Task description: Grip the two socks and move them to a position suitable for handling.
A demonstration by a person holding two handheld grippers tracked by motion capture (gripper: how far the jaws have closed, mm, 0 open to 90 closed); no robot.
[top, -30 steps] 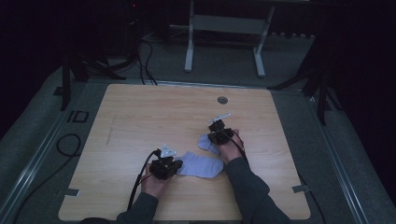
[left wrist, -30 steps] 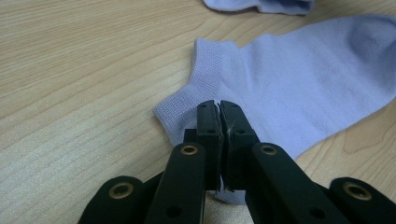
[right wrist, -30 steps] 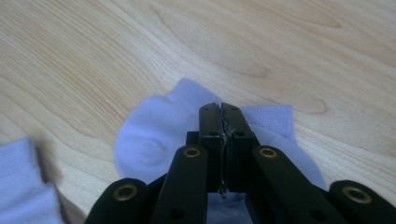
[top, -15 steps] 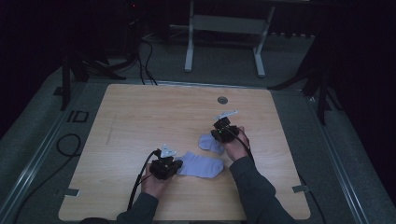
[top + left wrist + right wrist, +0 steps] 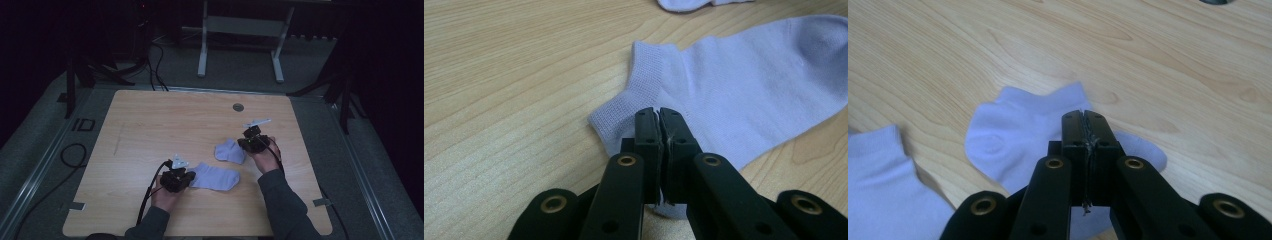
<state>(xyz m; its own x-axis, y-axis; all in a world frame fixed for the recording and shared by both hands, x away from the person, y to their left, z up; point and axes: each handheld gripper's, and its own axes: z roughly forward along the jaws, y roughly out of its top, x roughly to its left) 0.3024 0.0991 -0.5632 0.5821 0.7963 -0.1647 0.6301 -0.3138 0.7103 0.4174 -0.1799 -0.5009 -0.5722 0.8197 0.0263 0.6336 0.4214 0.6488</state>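
Lower centre of the high view: left gripper (image 5: 186,176), held in the person's left hand (image 5: 165,195), sits at the cuff end of the near sock (image 5: 216,176), a pale lilac ankle sock lying flat on the wooden table (image 5: 150,130) and stretching right from the gripper. In the left gripper view the 2 black jaws are pressed together with no gap, tips over the ribbed cuff (image 5: 624,107); whether any fabric is pinched between them I cannot tell, since the cuff edge passes under the jaws out of sight. Right of centre in the high view, farther up the table: right gripper (image 5: 248,143) at the right edge of the far sock (image 5: 229,151), which lies bunched and shorter, just apart from the near sock. The right gripper view shows its jaws likewise clenched, with stray threads along the seam between them and sock cloth beneath and on both sides; a hold on the sock looks likely but is not certain. Handling judgement: both socks are light, soft, limp knit, not fragile, and will drape and fold when lifted; they should slide easily on the smooth wood. Best hold is the ribbed cuff, thicker and less slippery than the thin foot. Upper table: a small round grommet (image 5: 238,107), well apart from everything.
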